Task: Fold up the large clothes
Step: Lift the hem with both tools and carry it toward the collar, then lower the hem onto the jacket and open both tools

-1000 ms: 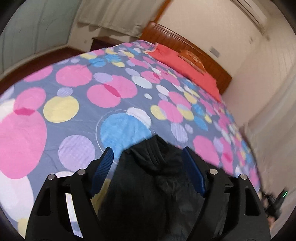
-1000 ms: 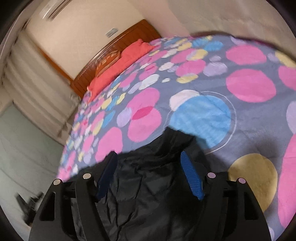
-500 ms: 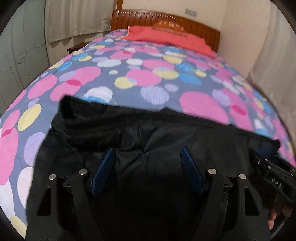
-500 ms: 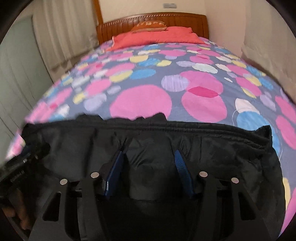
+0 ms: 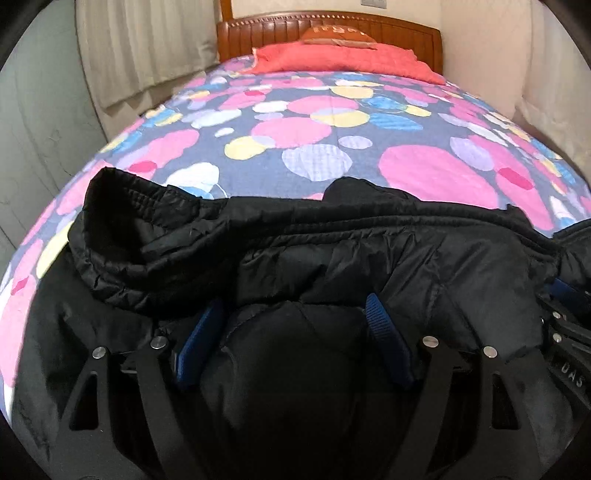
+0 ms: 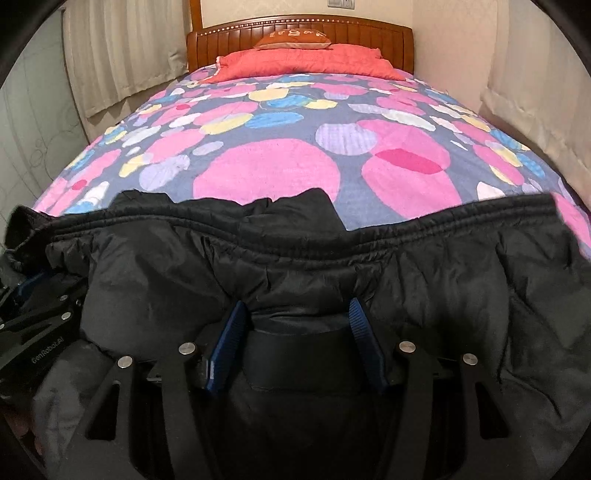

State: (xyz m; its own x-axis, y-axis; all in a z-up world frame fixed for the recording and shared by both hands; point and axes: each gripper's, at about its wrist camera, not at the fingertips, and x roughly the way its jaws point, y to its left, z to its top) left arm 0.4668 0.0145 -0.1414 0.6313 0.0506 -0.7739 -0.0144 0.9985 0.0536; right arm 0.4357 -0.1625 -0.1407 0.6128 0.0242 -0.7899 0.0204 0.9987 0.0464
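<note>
A black puffy jacket [image 5: 369, 251] lies spread across the near end of the bed, its elastic hem facing the headboard; the right wrist view shows the same jacket [image 6: 295, 258]. My left gripper [image 5: 293, 306] has a thick bunch of the jacket between its blue pads, which still touch the fabric while the jaws are opening. My right gripper [image 6: 298, 306] is shut on another bunch of the jacket. Each gripper shows at the edge of the other's view: the right gripper [image 5: 569, 332] and the left gripper [image 6: 37, 332].
The bed has a grey cover with pink, blue and yellow dots [image 6: 266, 170]. A red quilt [image 6: 303, 61] and a brown pillow [image 6: 295, 37] lie by the wooden headboard [image 5: 280, 33]. Curtains [image 5: 140, 48] hang on the left; a wall stands on the right.
Both views have rolled level and now face the headboard. The jacket, earlier bunched and hanging in the jaws, now lies stretched wide across the bed. Both grippers came lower.
</note>
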